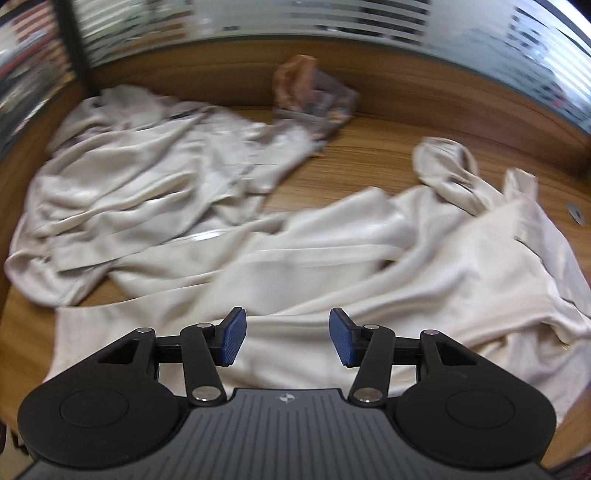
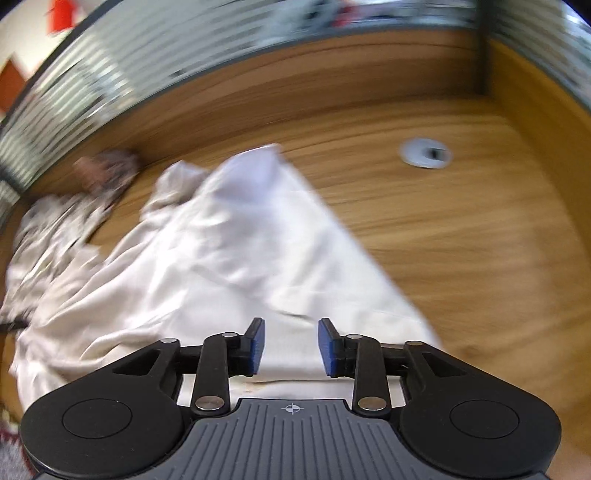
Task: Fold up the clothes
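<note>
This looks like an office. A wooden desk [image 2: 461, 229] carries a round cable port [image 2: 425, 153]. Striped frosted glass partitions [image 1: 332, 18] stand behind it.

- Left gripper [image 1: 288, 338]: pointed steeply downward; jaws apart with a wide gap; blue pads [image 1: 232, 338] face each other with nothing clamped between them.
- Right gripper [image 2: 291, 345]: pointed steeply downward; jaws apart with a narrower gap than the left; blue pads [image 2: 328, 347] clamp nothing.
</note>
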A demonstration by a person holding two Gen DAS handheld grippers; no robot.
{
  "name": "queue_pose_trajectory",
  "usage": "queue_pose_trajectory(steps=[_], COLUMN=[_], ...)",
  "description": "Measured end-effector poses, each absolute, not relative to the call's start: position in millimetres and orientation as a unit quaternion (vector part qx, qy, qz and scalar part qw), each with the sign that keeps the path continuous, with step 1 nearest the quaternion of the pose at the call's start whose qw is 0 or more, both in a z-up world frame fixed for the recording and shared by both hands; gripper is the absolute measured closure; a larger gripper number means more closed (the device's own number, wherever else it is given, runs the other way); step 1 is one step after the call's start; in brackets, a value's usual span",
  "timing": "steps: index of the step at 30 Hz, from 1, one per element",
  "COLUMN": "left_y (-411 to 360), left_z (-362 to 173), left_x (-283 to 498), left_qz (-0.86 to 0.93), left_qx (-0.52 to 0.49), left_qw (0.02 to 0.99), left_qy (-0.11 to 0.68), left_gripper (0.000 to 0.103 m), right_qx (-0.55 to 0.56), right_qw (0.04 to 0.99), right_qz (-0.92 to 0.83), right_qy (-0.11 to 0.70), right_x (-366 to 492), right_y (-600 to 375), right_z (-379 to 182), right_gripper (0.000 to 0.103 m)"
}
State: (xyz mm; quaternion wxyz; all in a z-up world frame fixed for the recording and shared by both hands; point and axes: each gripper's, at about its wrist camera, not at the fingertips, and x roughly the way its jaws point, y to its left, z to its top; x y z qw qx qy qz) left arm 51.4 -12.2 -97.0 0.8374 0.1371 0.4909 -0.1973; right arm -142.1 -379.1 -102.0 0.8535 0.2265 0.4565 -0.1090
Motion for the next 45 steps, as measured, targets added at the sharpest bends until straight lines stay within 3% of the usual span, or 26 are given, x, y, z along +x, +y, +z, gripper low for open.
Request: queue_pose_trajectory(steps=[12, 16, 19, 21, 23, 24, 26, 28, 35, 36, 37, 40, 45], left_y=[-76.1, -93.6, -107.1, -117.6, -128.8, -134.8, -144.8, -153.3, -184.2, -187.7, -190.9, -196.4, -187.8], left_z=[-125.7, -130.0, -132.6, -134.3, -135.1, -134.9, -132.3, -128.6, -120.7, -121.8, -122.9, -124.5, -105.8], left_x=[32.0, 26.3, 21.5, 17.7, 13.3, 10.7, 5.6, 1.2, -3.4, -2.4, -1.1, 6.3, 24.2], left_qz=[-0.300, -0.332, -0.356, -0.371, -0.387, -0.396, -0.414, -0.432, -0.471, -0.469, -0.466, -0.455, -0.438], left_qx=[0.187, 0.200, 0.201, 0.201, 0.204, 0.209, 0.220, 0.226, 0.237, 0.244, 0.250, 0.257, 0.221], left_qw=[0.793, 0.783, 0.776, 0.770, 0.763, 0.760, 0.755, 0.751, 0.752, 0.751, 0.750, 0.750, 0.760], left_qy=[0.496, 0.487, 0.481, 0.479, 0.476, 0.471, 0.458, 0.445, 0.396, 0.395, 0.396, 0.405, 0.426], left_gripper=[0.043, 0.041, 0.041, 0.041, 0.040, 0.039, 0.032, 0.027, 0.028, 0.029, 0.038, 0.100, 0.102], right_qx=[0.115, 0.082, 0.071, 0.061, 0.071, 0.084, 0.107, 0.117, 0.122, 0.122, 0.123, 0.124, 0.112], right_qw=[0.860, 0.854, 0.851, 0.852, 0.851, 0.851, 0.855, 0.858, 0.879, 0.883, 0.886, 0.895, 0.899], right_qz=[0.036, 0.058, 0.063, 0.056, 0.058, 0.060, 0.061, 0.063, 0.067, 0.066, 0.066, 0.064, 0.059], right_qy=[0.496, 0.510, 0.516, 0.517, 0.517, 0.515, 0.504, 0.496, 0.456, 0.449, 0.442, 0.423, 0.419], right_x=[-87.3, -78.7, -75.0, -71.7, -67.6, -65.5, -63.2, -59.7, -49.9, -48.7, -47.5, -44.1, -45.7], right_y=[-311.4, -297.7, -293.6, -291.7, -293.9, -296.4, -301.6, -305.0, -309.9, -310.0, -310.0, -310.0, -305.8], right_z=[-123.2, -135.5, -144.4, -148.5, -148.1, -146.3, -139.0, -130.6, -92.5, -87.3, -82.2, -67.8, -63.2], right_gripper=[0.062, 0.055, 0.055, 0.061, 0.077, 0.079, 0.091, 0.096, 0.100, 0.100, 0.100, 0.100, 0.100])
